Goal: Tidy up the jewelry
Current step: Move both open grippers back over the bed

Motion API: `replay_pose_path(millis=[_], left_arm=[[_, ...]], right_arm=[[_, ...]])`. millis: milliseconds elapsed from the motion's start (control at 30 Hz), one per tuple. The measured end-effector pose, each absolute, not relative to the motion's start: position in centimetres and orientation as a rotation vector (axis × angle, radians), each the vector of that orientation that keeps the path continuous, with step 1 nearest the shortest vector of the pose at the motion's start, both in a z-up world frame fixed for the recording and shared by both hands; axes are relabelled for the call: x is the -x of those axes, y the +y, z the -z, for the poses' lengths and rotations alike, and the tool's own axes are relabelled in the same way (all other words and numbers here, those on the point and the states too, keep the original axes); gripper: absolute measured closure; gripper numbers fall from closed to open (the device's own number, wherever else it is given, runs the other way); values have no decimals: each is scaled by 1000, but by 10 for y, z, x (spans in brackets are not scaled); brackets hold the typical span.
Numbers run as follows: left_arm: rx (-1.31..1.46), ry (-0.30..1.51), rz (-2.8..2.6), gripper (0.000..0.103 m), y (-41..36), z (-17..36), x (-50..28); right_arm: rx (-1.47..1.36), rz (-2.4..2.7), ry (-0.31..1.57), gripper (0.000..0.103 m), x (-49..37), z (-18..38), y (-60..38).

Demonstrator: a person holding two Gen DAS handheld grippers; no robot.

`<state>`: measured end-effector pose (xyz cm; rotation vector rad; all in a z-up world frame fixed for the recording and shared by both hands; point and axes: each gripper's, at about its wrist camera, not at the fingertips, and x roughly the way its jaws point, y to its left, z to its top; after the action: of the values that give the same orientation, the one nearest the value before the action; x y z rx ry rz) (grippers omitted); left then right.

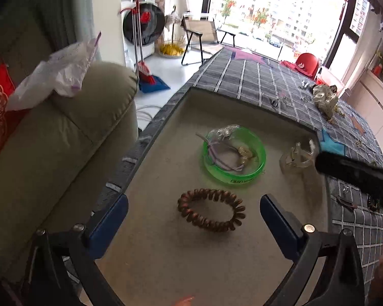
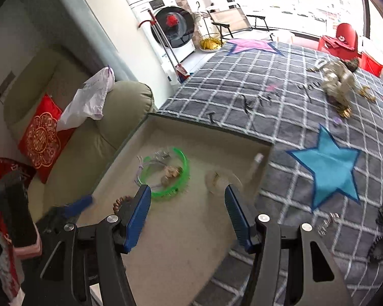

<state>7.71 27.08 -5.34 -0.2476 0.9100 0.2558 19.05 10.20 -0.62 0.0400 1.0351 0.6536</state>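
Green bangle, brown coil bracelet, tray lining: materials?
Green bangle: looks like translucent glossy plastic; light passes through its wall, with print on the side.
Brown coil bracelet: probably plastic spiral cord with a coppery sheen, judging by even coils and soft highlights.
Tray lining: matte beige, likely felt or flocked fabric; no glare.

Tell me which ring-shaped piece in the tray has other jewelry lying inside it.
The green bangle: cords and a small gold piece lie inside its ring. The brown coiled bracelet, nearer the left gripper, encircles only bare tray lining.
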Motion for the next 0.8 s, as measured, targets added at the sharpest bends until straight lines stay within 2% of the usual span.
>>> replay_pose_path(millis=[67,267,733,800], left_arm=[[239,916,-254,0,268,51,-76],[212,914,-236,0,250,38,-67],[94,918,-183,0,176,16,-53],[86,915,-174,0,167,13,-52]], right_arm=[[-48,-647,1034,37,-185,5,91],[-84,-630,1036,23,-167,2,60],[-217,-514,1030,16,-134,9,-42],[-238,-496,1023,9,-131,9,-57]])
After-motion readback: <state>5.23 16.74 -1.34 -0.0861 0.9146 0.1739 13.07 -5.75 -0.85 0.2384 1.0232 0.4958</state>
